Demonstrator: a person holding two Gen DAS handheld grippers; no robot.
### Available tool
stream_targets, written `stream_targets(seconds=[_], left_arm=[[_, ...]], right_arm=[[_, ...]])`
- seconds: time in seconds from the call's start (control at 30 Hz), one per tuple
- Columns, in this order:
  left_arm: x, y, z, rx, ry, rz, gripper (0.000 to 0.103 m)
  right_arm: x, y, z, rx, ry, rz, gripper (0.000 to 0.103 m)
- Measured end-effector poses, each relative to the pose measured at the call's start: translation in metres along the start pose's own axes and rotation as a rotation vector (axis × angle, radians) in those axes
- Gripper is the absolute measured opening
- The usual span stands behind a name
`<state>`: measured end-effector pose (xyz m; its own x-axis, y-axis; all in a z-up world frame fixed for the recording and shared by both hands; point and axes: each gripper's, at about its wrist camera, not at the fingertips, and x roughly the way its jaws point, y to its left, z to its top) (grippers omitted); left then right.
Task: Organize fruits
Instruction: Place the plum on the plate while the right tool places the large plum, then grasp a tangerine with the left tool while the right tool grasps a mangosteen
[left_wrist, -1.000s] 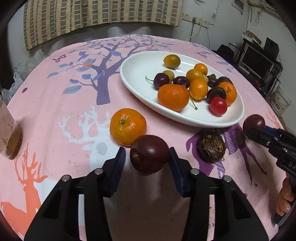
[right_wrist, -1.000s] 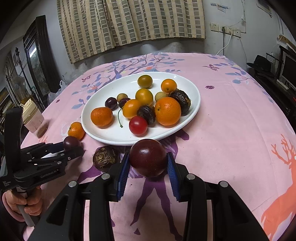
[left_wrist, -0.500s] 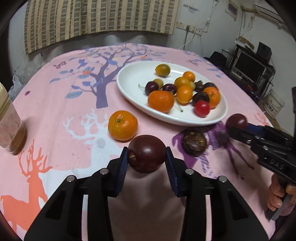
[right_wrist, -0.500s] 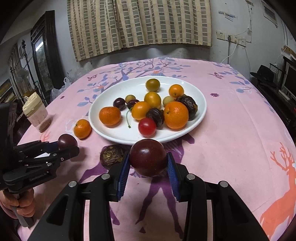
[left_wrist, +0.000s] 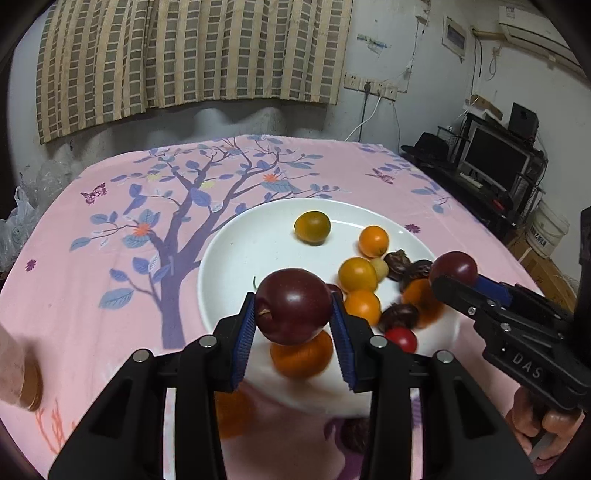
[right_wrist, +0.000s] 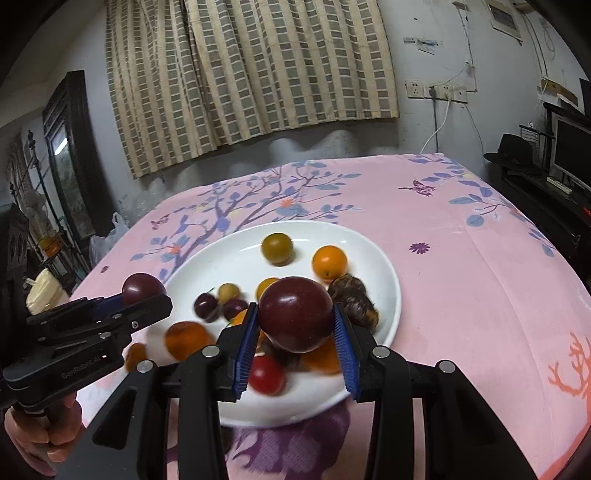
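Observation:
My left gripper (left_wrist: 293, 314) is shut on a dark red plum (left_wrist: 293, 295), lifted over the near rim of the white oval plate (left_wrist: 240, 258). My right gripper (right_wrist: 295, 325) is shut on a second dark red plum (right_wrist: 295, 310), also raised over the plate (right_wrist: 384, 288). Each gripper shows in the other's view: the right gripper (left_wrist: 454, 277) at the plate's right, the left gripper (right_wrist: 144, 295) at its left. The plate holds several oranges, a greenish fruit (left_wrist: 312, 227), a red tomato (left_wrist: 400, 339) and wrinkled dark fruits (right_wrist: 351, 299).
A loose mandarin (left_wrist: 232, 413) and a wrinkled dark fruit (left_wrist: 354, 432) lie blurred on the pink cloth below my left fingers. A jar (left_wrist: 18, 369) stands at the left table edge. A desk with a monitor (left_wrist: 495, 158) is off to the right.
Both grippers have risen and moved forward from above the cloth to over the plate's near rim, each carrying its plum. The left pads closed snugly on their plum early on.

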<state>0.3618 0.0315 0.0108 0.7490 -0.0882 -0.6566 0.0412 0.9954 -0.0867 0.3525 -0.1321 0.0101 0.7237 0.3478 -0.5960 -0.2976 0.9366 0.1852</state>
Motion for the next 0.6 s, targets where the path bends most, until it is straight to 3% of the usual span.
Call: stream_targets(seconds=[0.17,0.23,0.3,0.6], left_arm=[[0.022,-0.005,0.008,0.003,0.030,0.018,0.040],[0.020,-0.007,0.006,0.016,0.009,0.044,0.058],[0.008,-0.008,0.005,0.037,-0.032,0.080,0.071],[-0.040,0.016,-0.001,-0.007,-0.111,0.129,0.084]], right_arm=[[0.012,-0.005,0.004,0.007,0.003,-0.009,0.046],[0.005,-0.001,0.003,-0.009,-0.022,0.001,0.054],[-0.005,0.008,0.002,-0.049,-0.054,-0.006,0.056],[-0.033,0.043,-0.015,-0.179,-0.090,0.018,0.058]])
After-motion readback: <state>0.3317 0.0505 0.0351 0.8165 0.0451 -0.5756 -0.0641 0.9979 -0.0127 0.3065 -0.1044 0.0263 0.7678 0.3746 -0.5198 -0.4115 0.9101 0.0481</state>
